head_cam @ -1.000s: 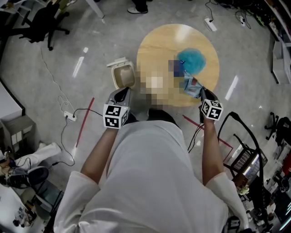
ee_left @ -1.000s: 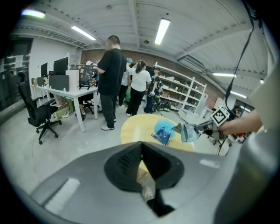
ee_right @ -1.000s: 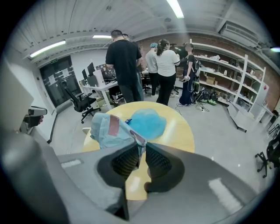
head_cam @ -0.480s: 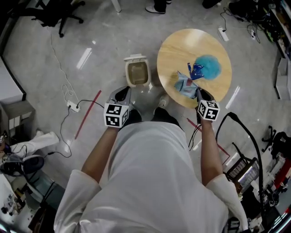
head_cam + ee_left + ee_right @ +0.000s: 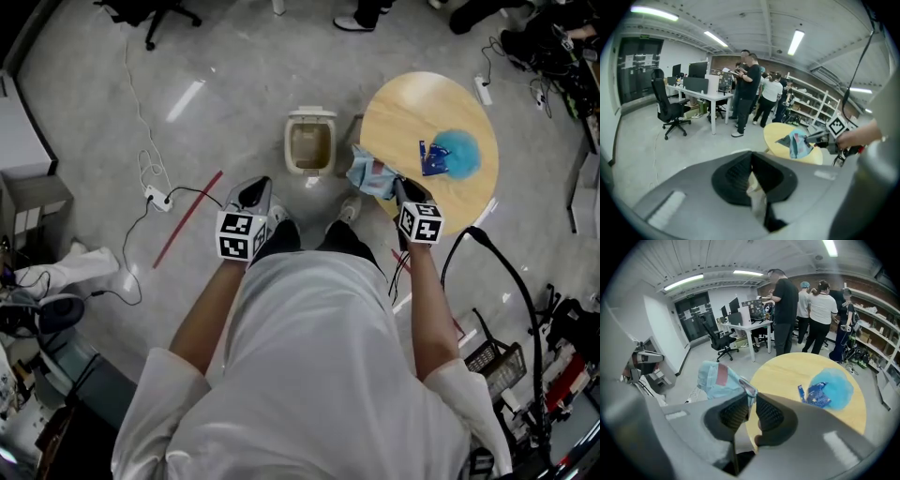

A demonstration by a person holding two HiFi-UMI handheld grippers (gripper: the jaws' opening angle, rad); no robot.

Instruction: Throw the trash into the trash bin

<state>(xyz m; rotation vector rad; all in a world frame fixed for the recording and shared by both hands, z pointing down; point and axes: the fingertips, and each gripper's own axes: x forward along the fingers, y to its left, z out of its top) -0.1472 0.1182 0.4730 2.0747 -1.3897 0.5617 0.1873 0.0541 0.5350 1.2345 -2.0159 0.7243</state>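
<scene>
A small beige trash bin (image 5: pixel 310 142) stands on the floor with its lid up, just left of a round wooden table (image 5: pixel 427 111). My right gripper (image 5: pixel 397 187) is shut on a crumpled light-blue wrapper (image 5: pixel 369 174) with a red patch (image 5: pixel 721 375). The wrapper hangs over the table's left edge, close to the bin. On the table lie a fluffy blue ball (image 5: pixel 460 153) and a dark blue wrapper (image 5: pixel 431 158). My left gripper (image 5: pixel 254 194) hovers over the floor, below and left of the bin. Its jaws meet at the tips and hold nothing (image 5: pixel 751 158).
Cables and a power strip (image 5: pixel 155 197) lie on the floor at the left beside a red tape line (image 5: pixel 187 217). A black stand and cable (image 5: pixel 506 281) are at the right. Several people (image 5: pixel 750 91) stand by desks and an office chair (image 5: pixel 670 105) beyond the table.
Both grippers have swung left, away from the table toward the bin. The right gripper has carried the light-blue wrapper from over the tabletop to its left edge. The bin now sits nearly straight ahead.
</scene>
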